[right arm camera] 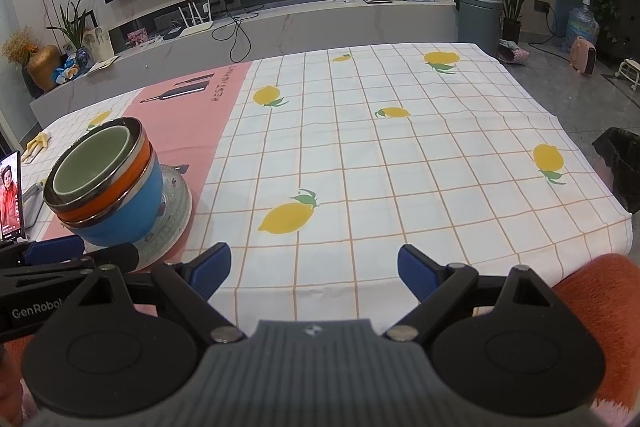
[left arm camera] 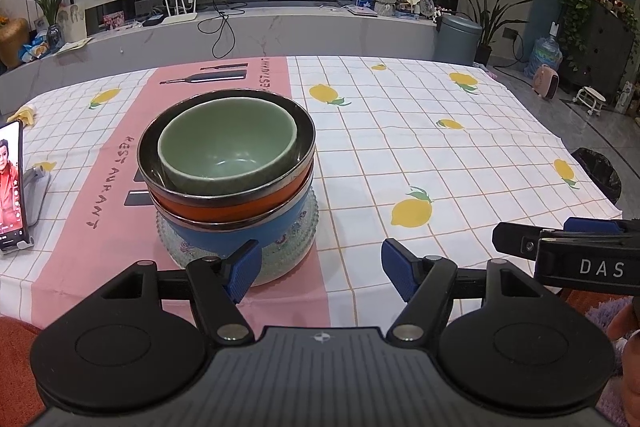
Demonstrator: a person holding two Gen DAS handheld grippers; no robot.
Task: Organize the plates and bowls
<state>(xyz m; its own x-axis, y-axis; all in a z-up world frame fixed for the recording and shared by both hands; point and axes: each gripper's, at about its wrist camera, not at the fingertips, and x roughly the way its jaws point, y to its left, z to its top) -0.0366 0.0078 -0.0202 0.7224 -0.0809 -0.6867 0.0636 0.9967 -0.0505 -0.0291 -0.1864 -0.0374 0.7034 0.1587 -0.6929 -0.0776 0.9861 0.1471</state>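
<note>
From the left wrist view, the stack of bowls (left arm camera: 226,179) sits on a glass plate (left arm camera: 276,259) on the pink strip of the tablecloth (left arm camera: 400,147), ahead of the left gripper (left arm camera: 316,269) and off to its left side. The green bowl (left arm camera: 228,143) nests inside an orange bowl (left arm camera: 240,201), which sits in a blue bowl (left arm camera: 208,237). The left blue pad appears just in front of the plate's near edge; whether it touches cannot be told. The jaws stand wide apart with nothing between them. The stack is roughly round, so no long axis governs the approach. The right gripper (left arm camera: 560,239) pokes in at the right edge.

From the right wrist view, the same stack (right arm camera: 104,183) lies well off to the left of the right gripper (right arm camera: 314,267), whose jaws are spread wide over bare checked cloth and hold nothing. A phone (right arm camera: 10,195) stands beyond the stack at the surface's left edge. The left hand is plainly the nearer one; everything looks gathered already, so little seems left to do.
</note>
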